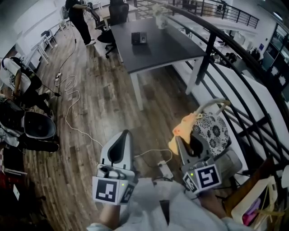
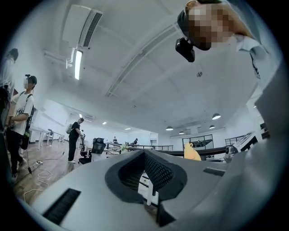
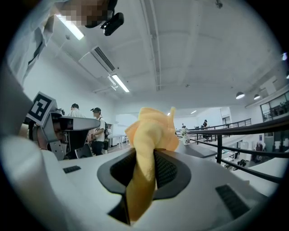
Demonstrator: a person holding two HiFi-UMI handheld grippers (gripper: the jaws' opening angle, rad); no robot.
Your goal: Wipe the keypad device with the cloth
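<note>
By the railing, above the wooden floor [image 1: 90, 85], the right tool [image 1: 188, 140] clenches a yellow cloth [image 1: 179, 130]. The left tool [image 1: 123, 134] is closed on nothing. The keypad device [image 1: 139, 38] lies well ahead of both on the dark table [image 1: 174, 49].

Yellow cloth [image 3: 153, 128], bunched and crumpled, pinched between the right gripper's [image 3: 146, 158] jaws, dark boxy keypad device [image 1: 138, 38] lying flat on the grey tabletop [image 1: 171, 45], well apart.

a dark table [image 1: 167, 49] stands at twelve o'clock, with an office chair [image 1: 118, 11] at its far end. a person in black [image 1: 80, 20] stands at eleven. a white cable [image 1: 67, 101] snakes over the wooden floor [image 1: 99, 90] at ten. a black railing [image 1: 244, 81] runs at two, and a patterned bag [image 1: 212, 131] sits at four.
</note>
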